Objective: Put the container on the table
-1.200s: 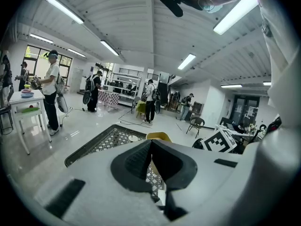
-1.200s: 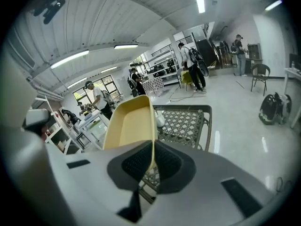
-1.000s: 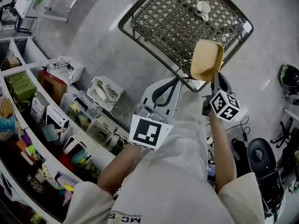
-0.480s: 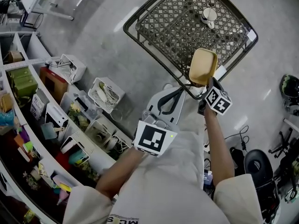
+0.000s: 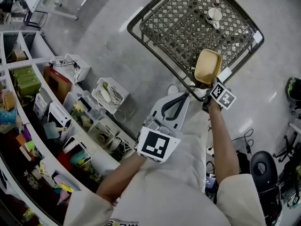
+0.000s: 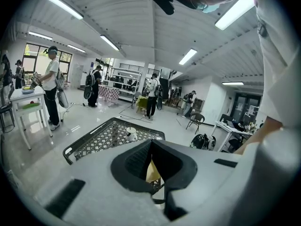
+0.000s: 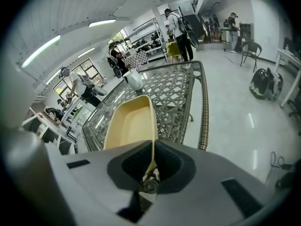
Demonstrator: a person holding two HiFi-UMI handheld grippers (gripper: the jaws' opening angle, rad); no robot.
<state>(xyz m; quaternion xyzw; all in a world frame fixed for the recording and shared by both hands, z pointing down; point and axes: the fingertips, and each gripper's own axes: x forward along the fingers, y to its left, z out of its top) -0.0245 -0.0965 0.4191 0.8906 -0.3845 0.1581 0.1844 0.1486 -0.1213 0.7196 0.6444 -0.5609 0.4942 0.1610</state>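
Note:
A shallow yellow container hangs tilted over the near rim of the dark lattice-top table, with my right gripper shut on its near edge. In the right gripper view the container stretches ahead from the right gripper above the table. My left gripper is shut and holds nothing, short of the table's near rim. In the left gripper view the left gripper points at the table. A small white cup stands on the far part of the table.
Curved shelves packed with boxes run along the left, with white bins on the floor beside them. A black chair and cables lie at the lower right. Several people stand farther off.
My right arm has stretched further forward, and the container still hangs over the table's near rim. The left gripper has also edged toward the table.

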